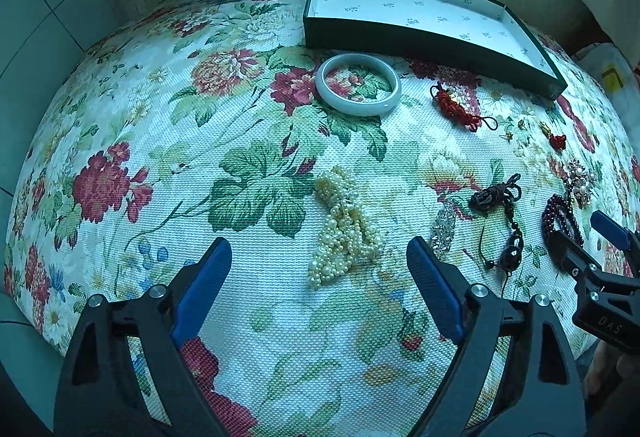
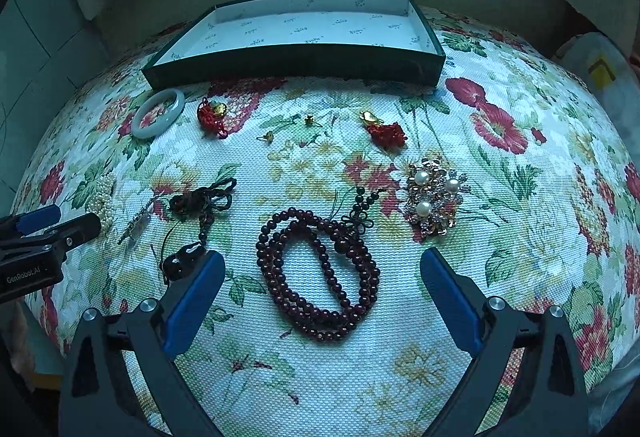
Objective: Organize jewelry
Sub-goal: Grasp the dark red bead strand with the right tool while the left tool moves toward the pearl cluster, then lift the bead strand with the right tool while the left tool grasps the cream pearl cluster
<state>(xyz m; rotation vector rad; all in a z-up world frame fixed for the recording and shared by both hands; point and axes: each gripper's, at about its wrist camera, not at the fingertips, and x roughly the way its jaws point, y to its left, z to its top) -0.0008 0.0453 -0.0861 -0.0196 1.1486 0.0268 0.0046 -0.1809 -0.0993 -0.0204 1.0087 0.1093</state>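
The fingers of the left gripper (image 1: pixel 319 261) stand wide apart and hold nothing; the fingers of the right gripper (image 2: pixel 322 273) are wide as well, and also empty. Both hover low over the floral cloth (image 1: pixel 120 141).

Between the left fingers lies a pearl necklace (image 1: pixel 344 227), bunched in a loose heap. It probably is soft and slack, so it will hang and swing when lifted; a grip across the thick middle of the heap seems safest, because single strands may slip out.

Between the right fingers lies a dark red bead string (image 2: pixel 318 271), coiled in several loops. The beads look smooth and round, so they may roll in the pads; the place where the loops cross is a good hold.

A little farther, to the left of it, is a black cord pendant (image 2: pixel 192 233), and to the right a pearl brooch (image 2: pixel 434 197), which looks stiff and delicate.

Farther still are two red knot charms (image 2: pixel 212 115) (image 2: pixel 386 131), small gold earrings (image 2: pixel 310 121), and a pale jade bangle (image 1: pixel 358 84), hard, slippery and surely breakable.

At the far side stands the open box (image 2: pixel 296 67), empty inside, so nothing is sorted yet.
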